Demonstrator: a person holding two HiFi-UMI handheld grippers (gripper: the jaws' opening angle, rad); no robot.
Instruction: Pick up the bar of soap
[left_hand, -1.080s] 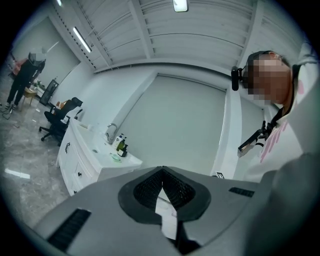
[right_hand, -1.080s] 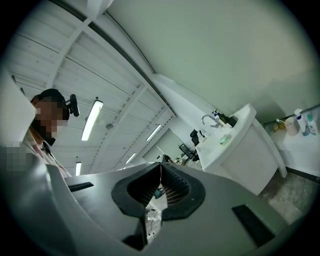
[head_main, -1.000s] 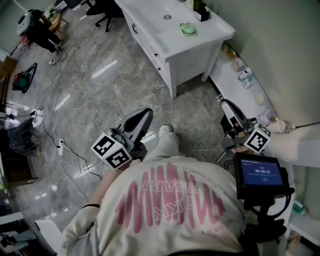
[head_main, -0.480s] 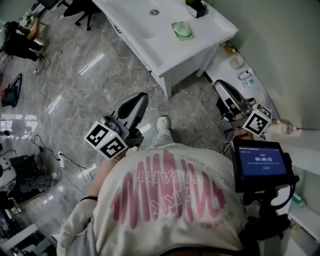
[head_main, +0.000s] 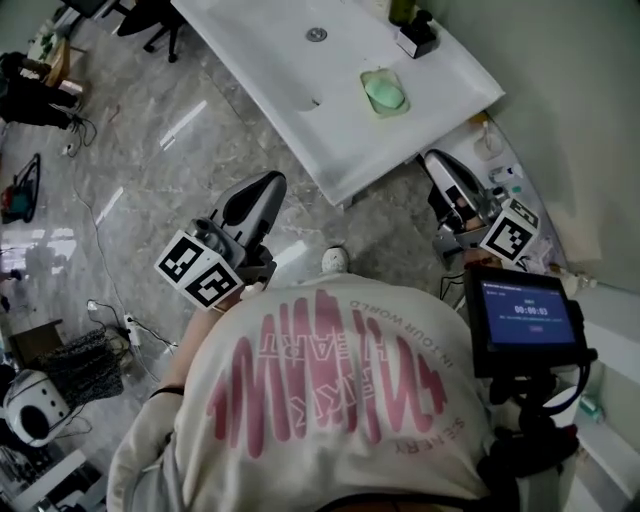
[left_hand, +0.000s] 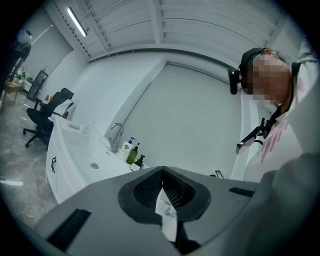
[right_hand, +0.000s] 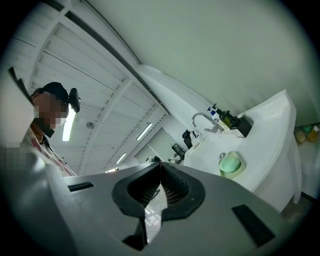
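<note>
Our left gripper (head_main: 258, 195) and right gripper (head_main: 437, 170) both have the jaws pressed together, with nothing between them. We see the green bar of soap (head_main: 384, 93) in its soap dish (head_main: 390, 112) on the white vanity top (head_main: 290, 70), apart from both grippers.

The floor (head_main: 150, 170) looks like polished grey marble, glossy with streaks of reflected light. The vanity top (head_main: 290, 90) is smooth, glossy white, and its tap (left_hand: 115, 134) is shiny metal. The soap (head_main: 385, 95) is pale green and matt. The left gripper (head_main: 268, 182) and right gripper (head_main: 432, 160) are matt grey plastic with black ribbed pads (left_hand: 147, 188). The shirt (head_main: 330, 400) is soft cloth.
</note>
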